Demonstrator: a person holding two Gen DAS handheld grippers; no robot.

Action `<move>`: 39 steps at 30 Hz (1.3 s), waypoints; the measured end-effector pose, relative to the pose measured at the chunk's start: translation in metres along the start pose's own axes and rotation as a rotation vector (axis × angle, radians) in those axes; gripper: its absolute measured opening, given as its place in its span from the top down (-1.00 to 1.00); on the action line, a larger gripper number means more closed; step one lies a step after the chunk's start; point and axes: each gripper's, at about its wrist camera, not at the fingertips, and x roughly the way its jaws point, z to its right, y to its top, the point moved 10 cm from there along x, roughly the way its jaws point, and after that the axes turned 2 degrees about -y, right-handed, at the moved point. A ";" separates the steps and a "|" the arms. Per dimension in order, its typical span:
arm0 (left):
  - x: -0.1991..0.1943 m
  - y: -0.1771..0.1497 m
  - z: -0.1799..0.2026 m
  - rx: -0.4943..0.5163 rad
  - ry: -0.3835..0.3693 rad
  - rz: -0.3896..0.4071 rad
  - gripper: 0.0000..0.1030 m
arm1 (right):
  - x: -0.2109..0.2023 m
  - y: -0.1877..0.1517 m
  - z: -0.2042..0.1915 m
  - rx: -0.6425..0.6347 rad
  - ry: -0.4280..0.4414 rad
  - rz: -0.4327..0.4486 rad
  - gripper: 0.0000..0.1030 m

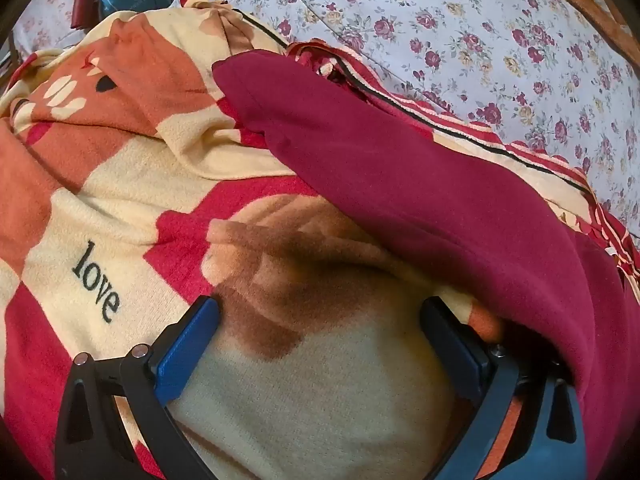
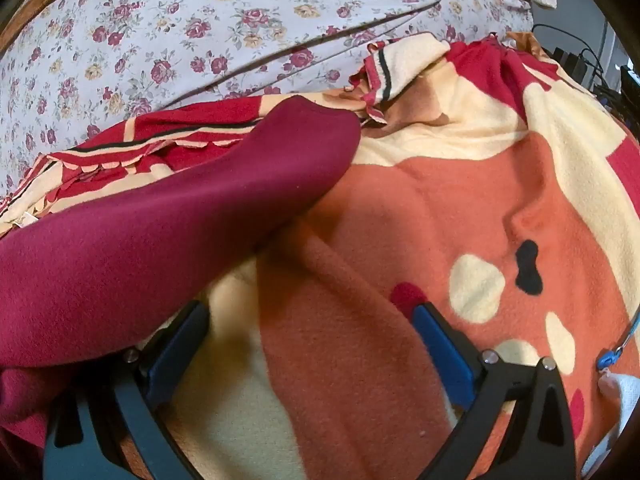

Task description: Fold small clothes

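So the maroon garment (image 1: 420,184) is laid out on the patterned fleece blanket (image 1: 120,208), which is itself spread over the bed with the floral sheet (image 1: 500,40). In the left wrist view it runs from about 11 o'clock down to 4 o'clock, ending right beside the right-hand finger of the left claw (image 1: 320,320). In the right wrist view the same piece (image 2: 160,224) comes in from 8 o'clock and tapers to a rounded end near 12 o'clock. It looks like a sleeve or a leg, but which one can't be told from here.

Both claws are spread as wide as they go and nothing is gripped. The left claw is angled down over bare blanket, with the garment's edge draped close against the outside of its right finger. The right claw (image 2: 312,328) is likewise empty, the maroon cloth lying over or against its left finger; whether it's actually touching can't be called.

Handling-wise: it's judged to be a soft, light knit or fleece, totally limp, not fragile. It'll sag and bunch the moment it's lifted, and a fuzzy-on-fuzzy surface probably means it drags the blanket a bit rather than sliding clean. The risk is that blanket gets pinched along with it.

Best hold is probably the edge, not the middle: the rounded end near 12 o'clock in the right view, or the long border, where only 1 or 2 layers get caught. 2 holds well apart should keep the fold straight.
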 end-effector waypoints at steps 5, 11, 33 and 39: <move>0.000 -0.001 -0.001 0.005 0.003 -0.007 -0.67 | -0.002 -0.003 0.000 -0.011 0.051 -0.020 -1.00; -0.007 -0.007 -0.004 0.029 -0.028 -0.017 -0.61 | -0.049 -0.014 0.015 -0.030 0.051 -0.027 -0.96; -0.161 -0.065 0.067 0.206 -0.215 0.087 -0.06 | -0.248 -0.093 -0.106 -0.280 0.400 0.101 -0.96; -0.175 -0.076 0.084 0.225 -0.212 0.107 -0.06 | -0.238 -0.101 -0.142 -0.313 0.379 0.098 -0.96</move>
